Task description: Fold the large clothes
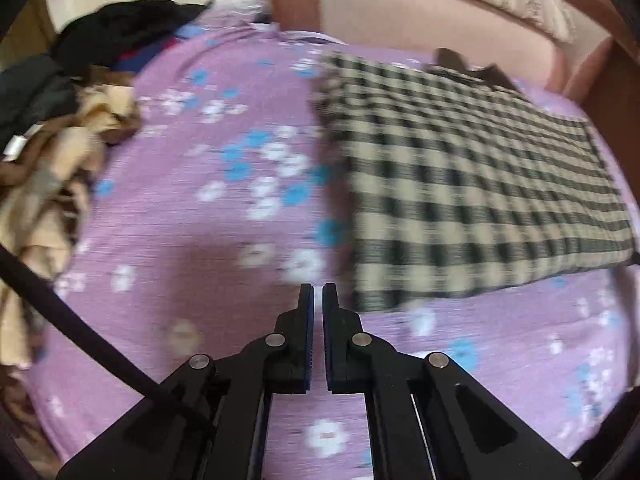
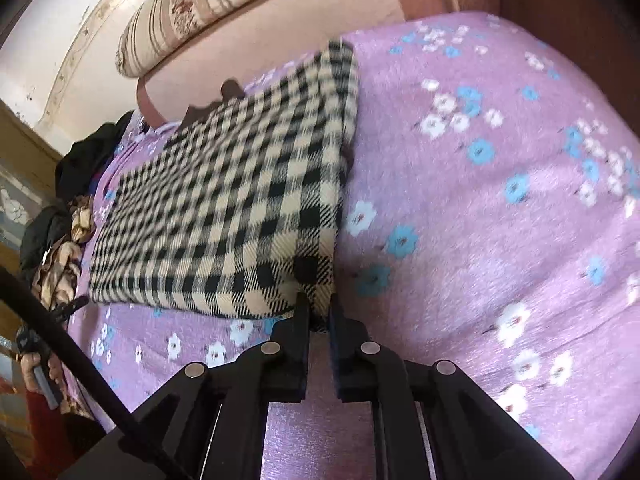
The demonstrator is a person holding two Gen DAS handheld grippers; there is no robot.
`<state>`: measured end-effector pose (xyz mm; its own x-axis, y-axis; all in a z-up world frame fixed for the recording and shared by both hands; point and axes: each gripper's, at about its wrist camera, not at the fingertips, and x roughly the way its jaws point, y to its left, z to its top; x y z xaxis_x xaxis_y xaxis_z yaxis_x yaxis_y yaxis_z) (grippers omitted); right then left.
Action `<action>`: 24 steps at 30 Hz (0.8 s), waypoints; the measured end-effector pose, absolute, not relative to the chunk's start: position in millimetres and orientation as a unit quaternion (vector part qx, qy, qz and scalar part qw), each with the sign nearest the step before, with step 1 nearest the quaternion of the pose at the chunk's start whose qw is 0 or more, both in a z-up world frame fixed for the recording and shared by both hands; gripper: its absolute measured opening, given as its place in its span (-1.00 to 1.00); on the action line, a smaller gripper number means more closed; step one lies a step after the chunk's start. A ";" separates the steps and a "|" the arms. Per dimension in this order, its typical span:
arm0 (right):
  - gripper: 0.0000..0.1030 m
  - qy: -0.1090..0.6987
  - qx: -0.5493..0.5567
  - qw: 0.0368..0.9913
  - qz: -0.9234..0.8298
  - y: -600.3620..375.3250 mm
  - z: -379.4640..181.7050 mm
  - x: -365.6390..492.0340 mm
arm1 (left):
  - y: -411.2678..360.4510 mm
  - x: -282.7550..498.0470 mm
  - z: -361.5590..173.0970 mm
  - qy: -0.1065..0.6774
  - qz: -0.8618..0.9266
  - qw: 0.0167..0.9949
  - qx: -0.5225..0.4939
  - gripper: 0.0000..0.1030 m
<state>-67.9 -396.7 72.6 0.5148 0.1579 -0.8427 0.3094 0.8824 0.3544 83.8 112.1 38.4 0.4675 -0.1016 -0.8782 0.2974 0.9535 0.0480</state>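
Checked garment (image 2: 224, 208) corner hidden inside clenched right gripper (image 2: 319, 312); left gripper (image 1: 317, 294) nearly closed, empty

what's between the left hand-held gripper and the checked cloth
Only bare purple flowered bedspread. In the left wrist view the left hand-held gripper sits just short of the checked cloth, nearly shut and holding nothing.

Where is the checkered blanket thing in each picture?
Left wrist view: the checkered garment lies folded at right of center, apart from the left claw.
Right wrist view: the garment fills left of center; the right claw pinches its near corner.
Shared landmark: the purple flowered bedsheet.
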 end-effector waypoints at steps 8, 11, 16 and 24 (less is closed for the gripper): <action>-0.41 0.395 0.226 0.880 -0.134 -390.8 114.5 -64.7 | 136.4 93.8 70.3 0.446 -0.103 0.889 -0.001 -0.61; -0.41 0.397 0.196 0.892 -0.095 -361.3 113.3 -43.3 | 110.1 89.2 78.5 0.422 -0.128 0.898 0.001 -0.37; -0.41 0.421 0.152 0.893 -0.042 -300.6 90.5 -4.2 | 61.2 92.6 72.5 0.418 -0.181 0.890 -0.004 -0.11; -0.24 0.453 0.058 0.890 -0.005 -239.7 51.2 19.7 | 9.9 89.4 27.4 0.440 -0.201 0.872 0.070 -0.11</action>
<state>19.7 -239.7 51.2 0.5900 0.0441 -0.8062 0.0614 0.9932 0.0992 89.4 9.9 27.4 0.5319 -0.2897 -0.7957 0.4131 0.9090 -0.0548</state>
